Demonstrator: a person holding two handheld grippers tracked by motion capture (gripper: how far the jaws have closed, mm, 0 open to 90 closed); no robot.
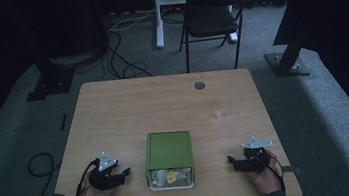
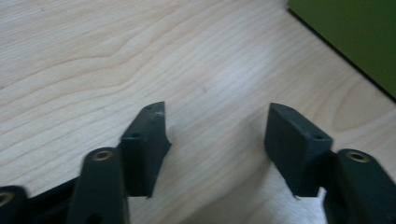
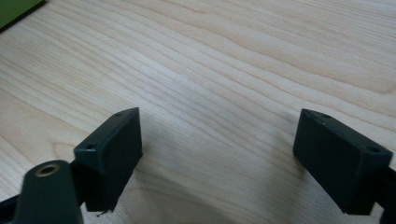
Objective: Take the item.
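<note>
High view | green box [image 1: 169, 150] unlabelled | no writing legible

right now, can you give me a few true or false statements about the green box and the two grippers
1. The green box lies between the left gripper and the right gripper. True.
2. The left gripper is clamped on the box. False: its jaws stand open over bare table, apart from the box.
3. The box's near end shows small items inside. True.
4. The right gripper holds a yellow item. False: its jaws are open with nothing between them.
5. A chair stands on the table. False: it stands on the floor beyond it.
</note>
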